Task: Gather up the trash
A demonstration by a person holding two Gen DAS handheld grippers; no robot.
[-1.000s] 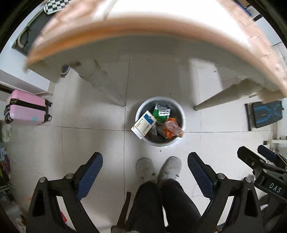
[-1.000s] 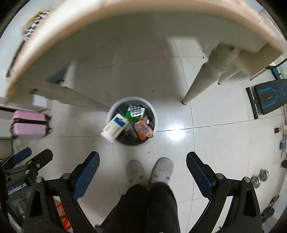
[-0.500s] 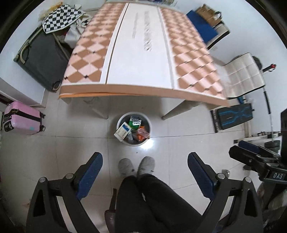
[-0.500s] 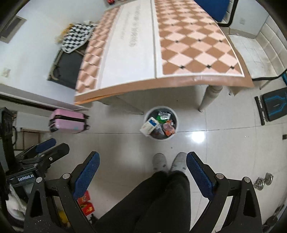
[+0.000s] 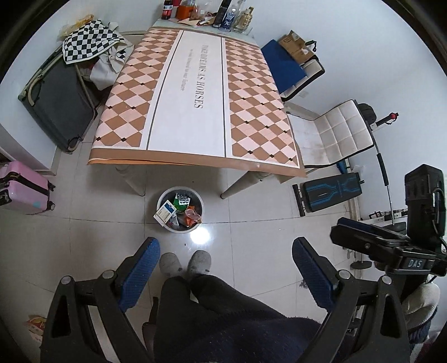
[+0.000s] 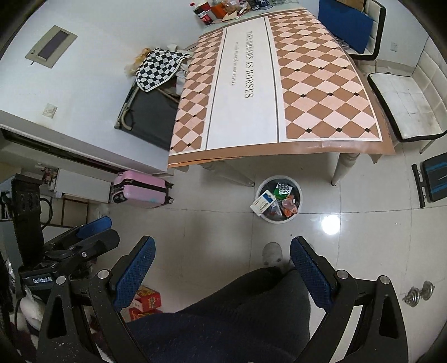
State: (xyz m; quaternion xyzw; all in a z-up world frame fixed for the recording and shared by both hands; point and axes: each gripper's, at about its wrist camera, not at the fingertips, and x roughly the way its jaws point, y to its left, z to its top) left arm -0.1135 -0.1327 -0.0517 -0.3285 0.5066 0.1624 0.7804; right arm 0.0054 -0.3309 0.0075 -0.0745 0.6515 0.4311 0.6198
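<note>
A white trash bin (image 5: 167, 196) stands on the tiled floor by the table's near edge, holding a white-and-blue box (image 5: 164, 211), a green blister pack (image 5: 181, 200) and an orange wrapper (image 5: 192, 216). It also shows in the right wrist view (image 6: 298, 192). My left gripper (image 5: 226, 265) is open and empty, high above the floor and the person's slippers (image 5: 199, 260). My right gripper (image 6: 222, 261) is open and empty at similar height. Each gripper shows in the other's view, the right one (image 5: 371, 237) and the left one (image 6: 83, 237).
A table with a checked cloth (image 5: 195, 92) stands behind the bin, bottles (image 5: 223, 16) at its far end. A pink suitcase (image 5: 19, 187), a dark folded cot (image 5: 58, 106), a white chair (image 5: 335, 134) and a bench (image 5: 329, 192) surround it. Red boxes (image 6: 145, 303) lie on the floor.
Both grippers have risen high and pulled back from the bin. The tabletop, seen from under its edge before, now shows in full. Both stay open and empty.
</note>
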